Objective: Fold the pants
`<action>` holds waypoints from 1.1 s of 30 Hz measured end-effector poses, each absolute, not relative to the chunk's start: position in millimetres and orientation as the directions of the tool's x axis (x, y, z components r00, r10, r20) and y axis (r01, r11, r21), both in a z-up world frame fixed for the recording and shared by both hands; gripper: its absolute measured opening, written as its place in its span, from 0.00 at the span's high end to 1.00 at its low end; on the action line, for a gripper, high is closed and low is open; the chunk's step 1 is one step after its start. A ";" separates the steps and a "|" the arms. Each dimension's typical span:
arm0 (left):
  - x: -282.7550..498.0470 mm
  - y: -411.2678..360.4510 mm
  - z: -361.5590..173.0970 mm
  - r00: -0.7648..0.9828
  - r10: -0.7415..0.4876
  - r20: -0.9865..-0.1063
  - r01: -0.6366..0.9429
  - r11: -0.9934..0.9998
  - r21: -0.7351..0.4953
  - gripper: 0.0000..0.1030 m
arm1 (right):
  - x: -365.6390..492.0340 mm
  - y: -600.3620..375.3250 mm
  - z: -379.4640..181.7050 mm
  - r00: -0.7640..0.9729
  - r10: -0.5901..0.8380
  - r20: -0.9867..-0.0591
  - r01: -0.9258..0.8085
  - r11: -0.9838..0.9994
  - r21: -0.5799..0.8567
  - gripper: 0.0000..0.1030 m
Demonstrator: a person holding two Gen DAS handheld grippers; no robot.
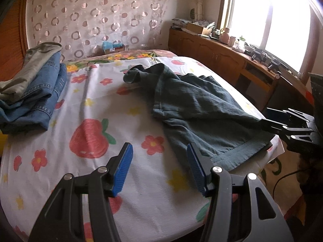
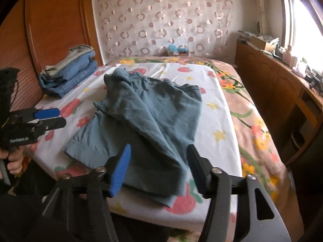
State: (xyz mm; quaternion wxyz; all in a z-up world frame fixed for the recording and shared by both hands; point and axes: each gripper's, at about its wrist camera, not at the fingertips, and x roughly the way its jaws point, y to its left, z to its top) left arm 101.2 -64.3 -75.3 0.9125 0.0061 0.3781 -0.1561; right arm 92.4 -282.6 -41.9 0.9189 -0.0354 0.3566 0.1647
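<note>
Floral sheet (image 2: 218,121) — folded jeans (image 2: 68,76) left of pants (image 2: 145,121).

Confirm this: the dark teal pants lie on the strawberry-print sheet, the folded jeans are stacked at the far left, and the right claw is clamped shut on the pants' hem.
Not quite. The right claw is open, its pads clear of the cloth, as the right wrist view shows. The rest holds: the teal pants lie on the strawberry-print sheet, and the folded jeans are stacked at the far left.
</note>
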 end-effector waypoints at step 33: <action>117.4 -30.3 -85.1 0.669 -0.240 -0.704 0.246 0.965 -0.095 0.46 | 173.4 -171.5 -30.7 0.599 0.391 -0.698 -0.562 0.827 -0.019 0.58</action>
